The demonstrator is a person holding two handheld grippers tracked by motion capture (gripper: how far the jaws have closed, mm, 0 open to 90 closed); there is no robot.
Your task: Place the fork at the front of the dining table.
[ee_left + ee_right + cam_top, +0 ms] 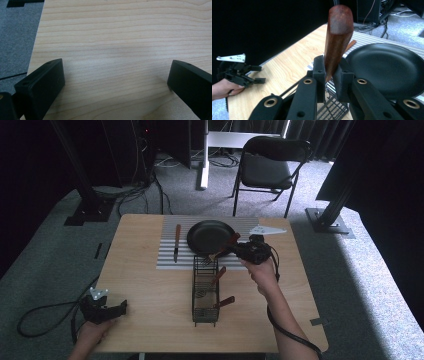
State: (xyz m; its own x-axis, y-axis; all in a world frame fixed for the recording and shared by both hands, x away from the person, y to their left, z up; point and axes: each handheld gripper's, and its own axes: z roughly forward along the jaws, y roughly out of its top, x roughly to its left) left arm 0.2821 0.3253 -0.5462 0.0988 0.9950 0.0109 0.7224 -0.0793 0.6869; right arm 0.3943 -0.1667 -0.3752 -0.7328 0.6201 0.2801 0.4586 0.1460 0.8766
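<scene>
a: so, where is the wooden-handled utensil (338, 32)?

b: pinched between the right gripper (331, 75) jaws at centre frame; its rounded, reddish-brown handle stands nearly upright; its working end is hidden.

a: and what lies around it?

b: directly under the jaws sits the black wire basket (205, 292), long and narrow, running toward the lower edge of the high view; two similar wooden handles poke out of it; the round matte frying pan (210, 236) is just beyond, on a ribbed grey mat (167, 255) beside a knife (176, 242).

a: the left gripper (102, 309)?

b: spread wide over smooth, pale wood-grain table (120, 37), lower left, well apart; the right hand is plainly nearer.
</scene>
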